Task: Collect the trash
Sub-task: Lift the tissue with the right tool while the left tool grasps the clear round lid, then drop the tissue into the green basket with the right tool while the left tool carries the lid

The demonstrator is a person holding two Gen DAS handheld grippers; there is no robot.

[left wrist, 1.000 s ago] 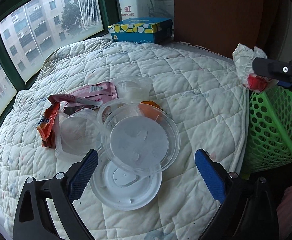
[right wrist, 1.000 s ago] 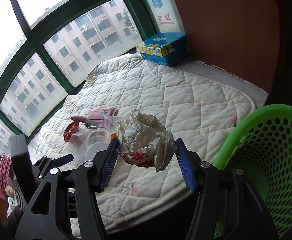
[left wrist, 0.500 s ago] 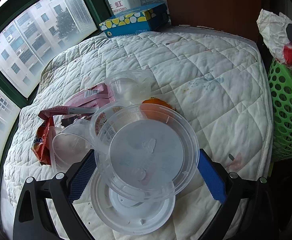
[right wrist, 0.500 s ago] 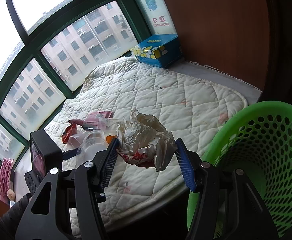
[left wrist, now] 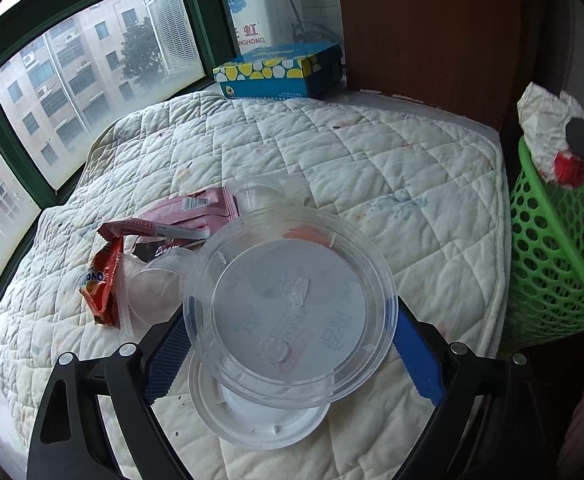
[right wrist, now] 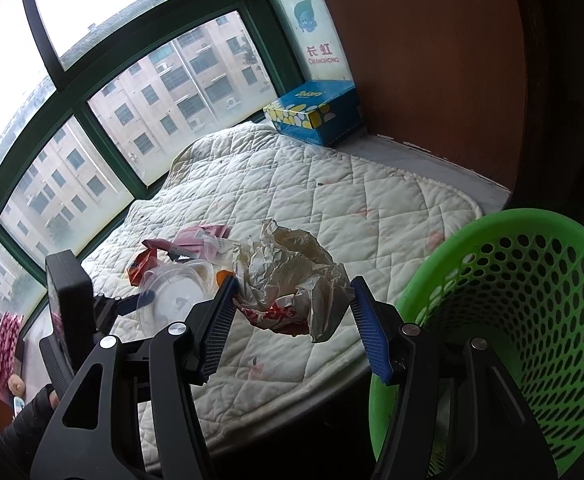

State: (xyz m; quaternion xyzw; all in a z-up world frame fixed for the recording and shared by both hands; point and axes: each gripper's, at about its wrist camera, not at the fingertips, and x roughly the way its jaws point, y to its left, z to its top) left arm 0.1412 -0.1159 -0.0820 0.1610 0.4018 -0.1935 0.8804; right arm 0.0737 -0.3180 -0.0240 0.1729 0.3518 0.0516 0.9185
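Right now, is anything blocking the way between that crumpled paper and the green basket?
Nothing visible does. The right gripper holds the crumpled paper in the air just beside the green basket, whose open mouth shows only its bare perforated wall. The other trash lies farther off on the quilt.

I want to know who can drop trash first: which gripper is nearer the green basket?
Right. The right gripper, shut on crumpled paper, is beside the green basket rim. The left gripper is over the quilt, around a clear bowl.
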